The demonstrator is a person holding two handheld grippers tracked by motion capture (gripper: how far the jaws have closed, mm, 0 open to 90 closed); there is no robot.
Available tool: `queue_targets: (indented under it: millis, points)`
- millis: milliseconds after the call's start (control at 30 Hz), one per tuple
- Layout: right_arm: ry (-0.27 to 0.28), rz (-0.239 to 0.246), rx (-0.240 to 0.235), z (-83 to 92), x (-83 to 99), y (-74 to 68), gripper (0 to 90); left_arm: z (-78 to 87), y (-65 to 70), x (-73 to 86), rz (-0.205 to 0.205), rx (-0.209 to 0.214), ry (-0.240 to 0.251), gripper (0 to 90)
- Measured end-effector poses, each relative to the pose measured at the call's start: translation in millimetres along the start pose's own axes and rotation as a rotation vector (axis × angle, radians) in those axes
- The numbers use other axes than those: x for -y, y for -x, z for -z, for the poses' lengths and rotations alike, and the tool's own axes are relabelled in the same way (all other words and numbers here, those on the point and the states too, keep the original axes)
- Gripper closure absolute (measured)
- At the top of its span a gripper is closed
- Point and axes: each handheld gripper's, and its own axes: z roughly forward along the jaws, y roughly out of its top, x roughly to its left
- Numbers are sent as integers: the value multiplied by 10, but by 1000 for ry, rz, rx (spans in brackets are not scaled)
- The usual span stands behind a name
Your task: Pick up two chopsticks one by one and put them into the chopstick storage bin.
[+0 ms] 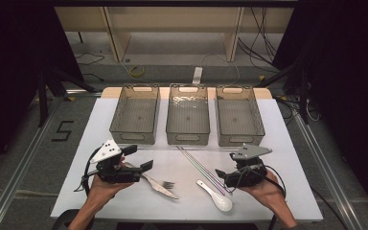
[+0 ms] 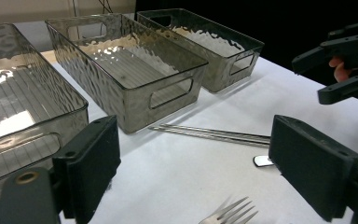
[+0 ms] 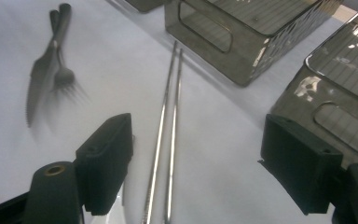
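Right tool over chopsticks

Three bins of smoky clear rippled plastic, shiny metal chopsticks, fork and knife, glossy white spoon, matt white table, matt black jaws.

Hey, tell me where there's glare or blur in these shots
Left gripper view: bright glare on the nearest bin, fork tips soft. Right gripper view: knife and fork smeared, chopsticks sharper. High view: evenly lit table, dark surroundings.
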Motion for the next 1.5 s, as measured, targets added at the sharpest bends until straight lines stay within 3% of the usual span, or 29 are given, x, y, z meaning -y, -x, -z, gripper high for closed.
queue_targets:
  millis: [167,367,667,700,900,1033,1167,1500]
  points:
    - [-88,27,2,-115,-107,35,263,-1,0,1,1,0,0,158]
    - [-270,69,-22,-305,-209,39,272,-5,0,1,1,0,-4,158]
    - [-453,70,-27,-568,-187,59,301,-7,6,-1,-4,4,-6,158]
    - [-492,69,-34,-608,-181,48,302,-9,7,1,-4,3,-7,158]
    - [-561,72,-38,-704,-151,66,359,-8,6,1,-5,2,-10,158]
    - [-575,77,-33,-728,-145,70,385,-15,10,0,-5,3,-12,158]
    - [-602,99,-51,-774,-130,32,508,-16,12,0,-8,1,-13,158]
    - [-638,119,-83,-823,-115,-14,665,-13,14,-1,-16,2,-17,158]
